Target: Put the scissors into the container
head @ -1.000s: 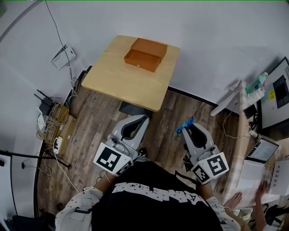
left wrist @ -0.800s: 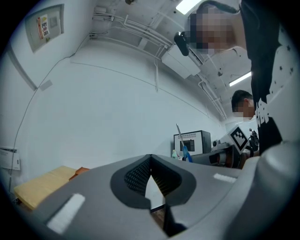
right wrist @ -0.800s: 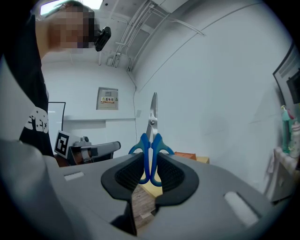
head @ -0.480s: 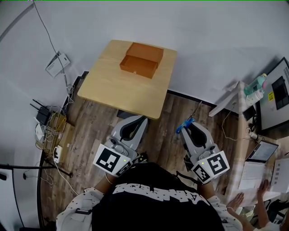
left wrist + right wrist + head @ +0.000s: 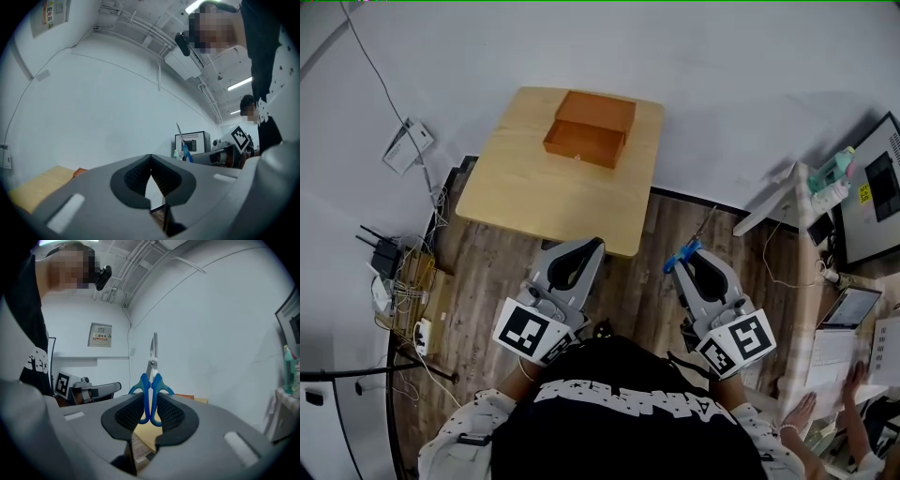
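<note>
Blue-handled scissors (image 5: 151, 392) stand upright in my right gripper (image 5: 151, 405), which is shut on their handles, blades pointing up. In the head view the scissors (image 5: 682, 255) stick out of the right gripper (image 5: 686, 262) above the wooden floor, short of the table. The container is an open orange box (image 5: 589, 129) at the far side of the light wooden table (image 5: 534, 197). My left gripper (image 5: 586, 251) hovers near the table's front edge, shut with nothing in it; its jaws (image 5: 150, 159) meet at the tips. The box edge (image 5: 79, 172) shows low at left.
Cables, a router and a power strip (image 5: 398, 272) lie on the floor at left. A white desk frame (image 5: 773, 211) with a monitor (image 5: 881, 187), bottles and a laptop (image 5: 848, 309) stands at right, where another person's hand (image 5: 797, 412) rests.
The table and orange box have slid left and a little lower in the head view. Both grippers hold the same pose, the scissors still in the right one.
</note>
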Motion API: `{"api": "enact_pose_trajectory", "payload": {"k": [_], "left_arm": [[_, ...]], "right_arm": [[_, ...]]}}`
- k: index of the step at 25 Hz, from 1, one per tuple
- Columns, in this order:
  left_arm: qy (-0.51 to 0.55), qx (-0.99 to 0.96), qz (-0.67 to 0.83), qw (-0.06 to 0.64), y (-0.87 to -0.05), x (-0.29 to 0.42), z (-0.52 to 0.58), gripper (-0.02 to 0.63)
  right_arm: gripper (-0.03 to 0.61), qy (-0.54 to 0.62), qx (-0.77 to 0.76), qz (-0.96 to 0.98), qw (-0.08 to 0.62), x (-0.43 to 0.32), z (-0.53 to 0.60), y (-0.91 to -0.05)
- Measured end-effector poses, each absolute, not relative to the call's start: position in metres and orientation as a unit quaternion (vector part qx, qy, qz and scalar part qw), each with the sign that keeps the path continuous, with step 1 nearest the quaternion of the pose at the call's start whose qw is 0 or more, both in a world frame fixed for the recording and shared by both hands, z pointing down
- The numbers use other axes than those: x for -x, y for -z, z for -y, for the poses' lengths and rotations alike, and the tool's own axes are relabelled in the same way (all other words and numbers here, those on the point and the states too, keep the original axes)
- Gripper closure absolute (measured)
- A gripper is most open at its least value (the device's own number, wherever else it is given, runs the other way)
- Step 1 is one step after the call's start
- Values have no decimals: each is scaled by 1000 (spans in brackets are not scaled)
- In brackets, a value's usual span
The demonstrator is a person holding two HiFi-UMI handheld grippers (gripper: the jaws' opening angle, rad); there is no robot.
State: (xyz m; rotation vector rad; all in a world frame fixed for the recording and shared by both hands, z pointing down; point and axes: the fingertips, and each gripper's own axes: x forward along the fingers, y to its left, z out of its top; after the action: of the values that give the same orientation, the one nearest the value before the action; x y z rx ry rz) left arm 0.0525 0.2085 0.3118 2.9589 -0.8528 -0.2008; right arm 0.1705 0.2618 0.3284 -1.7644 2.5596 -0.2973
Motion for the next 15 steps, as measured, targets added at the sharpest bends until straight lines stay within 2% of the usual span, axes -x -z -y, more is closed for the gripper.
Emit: {"api": "enact_pose_trajectory", "payload": {"k": [15], "left_arm": [[71,-962,263,34,-321,-34,-179,614]], "right_arm": [[476,88,579,-811,1,-153,-233,-331]]}}
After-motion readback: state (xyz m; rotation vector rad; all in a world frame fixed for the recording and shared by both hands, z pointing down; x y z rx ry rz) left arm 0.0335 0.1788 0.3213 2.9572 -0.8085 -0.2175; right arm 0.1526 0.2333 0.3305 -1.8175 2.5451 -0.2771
